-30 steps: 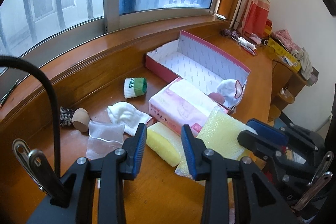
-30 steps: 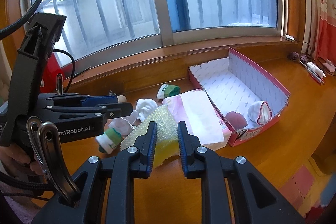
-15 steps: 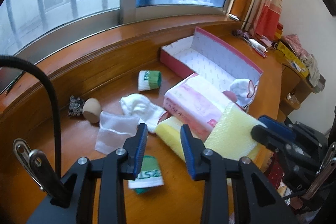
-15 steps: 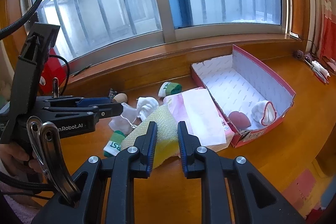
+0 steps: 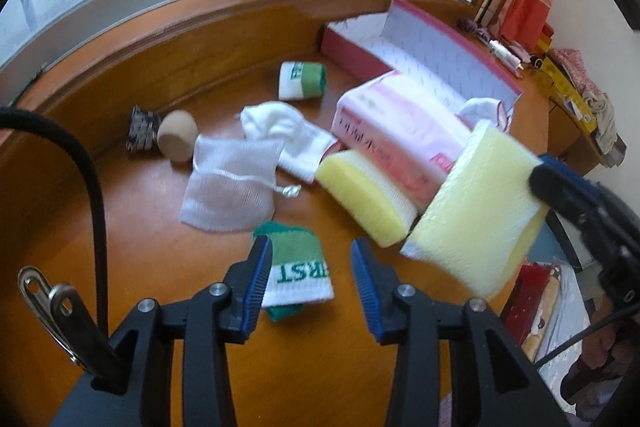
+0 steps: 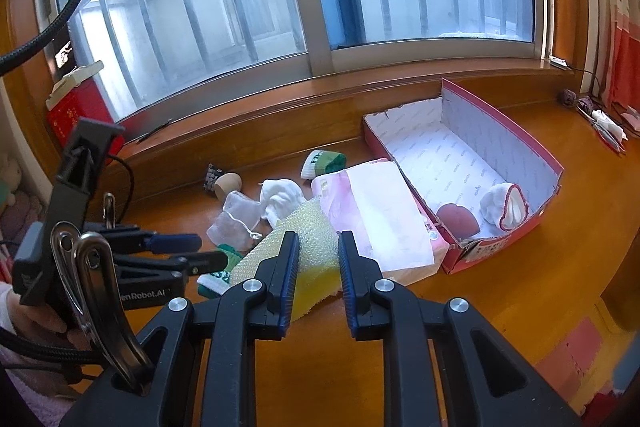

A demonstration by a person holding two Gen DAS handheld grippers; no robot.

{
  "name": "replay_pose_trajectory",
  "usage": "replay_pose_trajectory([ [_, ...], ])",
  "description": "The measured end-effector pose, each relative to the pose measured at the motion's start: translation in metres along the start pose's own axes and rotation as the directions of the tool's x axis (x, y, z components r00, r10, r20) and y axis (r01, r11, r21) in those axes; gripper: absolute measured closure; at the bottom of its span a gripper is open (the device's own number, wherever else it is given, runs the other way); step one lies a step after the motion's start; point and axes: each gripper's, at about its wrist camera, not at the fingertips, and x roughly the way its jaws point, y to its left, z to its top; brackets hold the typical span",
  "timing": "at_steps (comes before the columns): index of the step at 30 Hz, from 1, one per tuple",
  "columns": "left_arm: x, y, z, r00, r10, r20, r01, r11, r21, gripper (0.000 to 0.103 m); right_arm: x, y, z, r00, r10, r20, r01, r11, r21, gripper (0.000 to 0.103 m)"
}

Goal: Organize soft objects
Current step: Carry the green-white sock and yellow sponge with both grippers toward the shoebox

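Blur smears much of the left wrist view, so the print on the tissue pack cannot be read and the edges of the lifted yellow sponge are soft. That sponge hangs above the tabletop, just right of the tissue pack, pinched at its far corner by the right gripper; in the right wrist view the blue fingers hide the contact, and the sponge's lower edge is cut off behind them. A second yellow sponge lies against the pack's near side. The left gripper has its fingers spread wide with nothing between them, poised over a green-and-white sock that lies near the pack's front-left; its lower end is hidden by the left finger. Left of the pack sit a white sock, a mesh pouch, a tan ball and another rolled green sock. Behind the pack, the pink box holds a red-trimmed white sock and a maroon lump too dim to identify. Compared with a second ago, the left gripper has dropped closer, revealing the near sock, and the sponge has risen off the tabletop.
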Motion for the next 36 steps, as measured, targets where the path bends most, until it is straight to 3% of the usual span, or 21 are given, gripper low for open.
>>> replay_pose_trajectory([
  [9, 0.033, 0.010, -0.011, 0.995, 0.048, -0.084, -0.051, 0.998, -0.027, 0.059, -0.001, 0.000, -0.002, 1.000, -0.006, 0.000, 0.006, 1.000, 0.002, 0.082],
  [19, 0.045, 0.008, -0.014, 0.996, 0.054, -0.077, -0.056, 0.998, -0.020, 0.058, -0.002, -0.001, -0.002, 1.000, -0.007, 0.000, 0.007, 1.000, 0.002, 0.082],
  [27, 0.029, 0.006, -0.014, 0.999, 0.036, -0.033, -0.036, 0.999, -0.010, 0.080, -0.004, -0.003, 0.000, 1.000, -0.005, 0.006, 0.005, 1.000, -0.005, 0.082],
  [36, 0.004, -0.001, 0.000, 1.000, -0.003, 0.029, 0.003, 1.000, -0.014, 0.082, -0.005, -0.003, 0.003, 1.000, 0.000, 0.013, 0.000, 1.000, -0.012, 0.082],
])
